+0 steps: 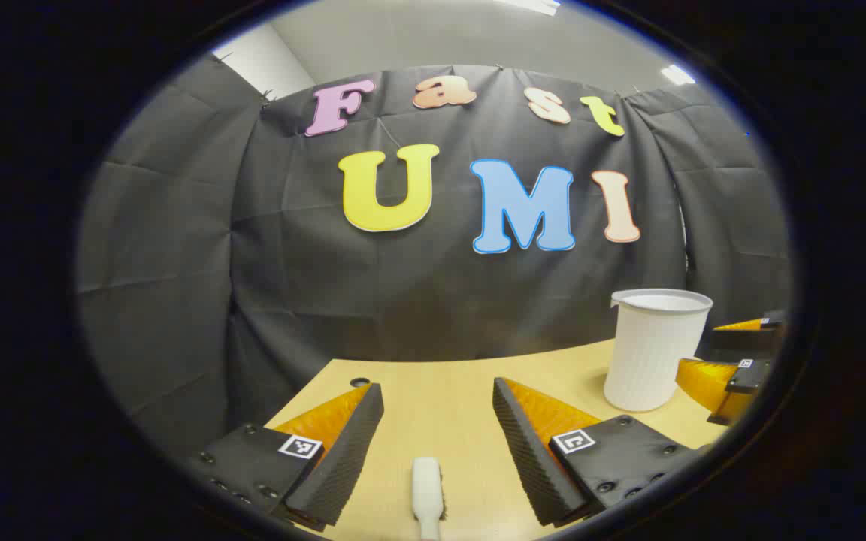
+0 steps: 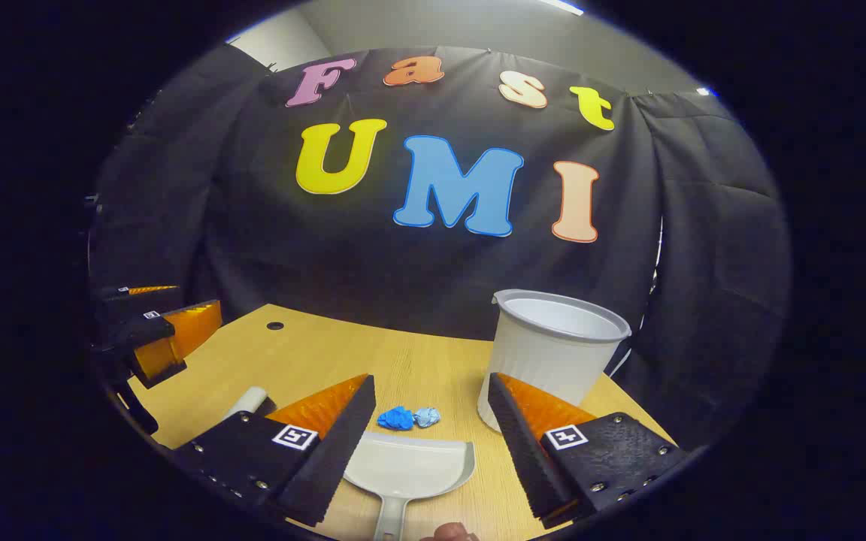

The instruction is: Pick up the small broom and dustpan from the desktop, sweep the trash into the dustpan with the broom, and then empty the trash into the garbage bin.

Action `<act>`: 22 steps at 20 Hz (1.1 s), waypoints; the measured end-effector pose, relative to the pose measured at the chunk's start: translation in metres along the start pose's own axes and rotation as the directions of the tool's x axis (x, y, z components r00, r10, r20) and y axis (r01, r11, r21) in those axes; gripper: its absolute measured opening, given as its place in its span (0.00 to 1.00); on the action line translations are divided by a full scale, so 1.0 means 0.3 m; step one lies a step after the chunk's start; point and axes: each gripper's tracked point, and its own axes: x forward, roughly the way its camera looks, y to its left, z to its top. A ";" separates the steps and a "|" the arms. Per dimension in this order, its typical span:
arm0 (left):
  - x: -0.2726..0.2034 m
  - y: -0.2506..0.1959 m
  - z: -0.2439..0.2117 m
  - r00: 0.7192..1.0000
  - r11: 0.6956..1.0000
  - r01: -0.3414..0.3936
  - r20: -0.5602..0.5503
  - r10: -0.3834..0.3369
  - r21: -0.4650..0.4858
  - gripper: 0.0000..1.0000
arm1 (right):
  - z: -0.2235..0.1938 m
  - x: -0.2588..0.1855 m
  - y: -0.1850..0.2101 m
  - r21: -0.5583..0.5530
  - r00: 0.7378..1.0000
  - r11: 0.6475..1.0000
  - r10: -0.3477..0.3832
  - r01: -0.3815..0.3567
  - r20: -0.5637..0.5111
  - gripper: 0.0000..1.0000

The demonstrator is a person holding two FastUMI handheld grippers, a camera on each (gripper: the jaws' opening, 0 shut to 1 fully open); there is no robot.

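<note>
While the left gripper point(image 1: 437, 421) hangs wide open over the small broom point(image 1: 428, 497) at bottom centre and the right gripper point(image 2: 431, 417) gapes empty above the dustpan point(image 2: 409, 467), nothing is yet lifted, the blue trash point(image 2: 407, 417) lies unswept, and the white garbage bin point(image 2: 549, 349) waits at centre right.

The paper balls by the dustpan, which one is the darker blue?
The left one in the right gripper view. It is a deep blue, while the crumpled ball touching its right side is pale, nearly whitish blue. Both lie just beyond the dustpan.
</note>
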 end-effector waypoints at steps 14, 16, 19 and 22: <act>0.016 -0.002 -0.214 0.975 0.999 0.024 -0.221 -0.031 -0.034 0.92 | -0.154 -0.001 0.018 0.017 0.983 1.000 0.028 -0.026 -0.182 0.95; 0.016 0.004 -0.225 0.973 0.999 0.022 -0.230 -0.030 -0.038 0.96 | -0.171 0.005 0.025 0.021 0.979 0.999 0.034 -0.031 -0.203 0.94; 0.009 0.003 -0.274 0.962 0.999 0.032 -0.269 -0.039 -0.031 0.99 | -0.219 0.001 0.042 0.028 0.964 0.998 0.054 -0.048 -0.259 0.95; -0.005 0.011 -0.340 0.946 0.999 0.035 -0.320 -0.040 -0.020 0.96 | -0.272 -0.002 0.052 0.030 0.941 0.997 0.071 -0.064 -0.331 0.95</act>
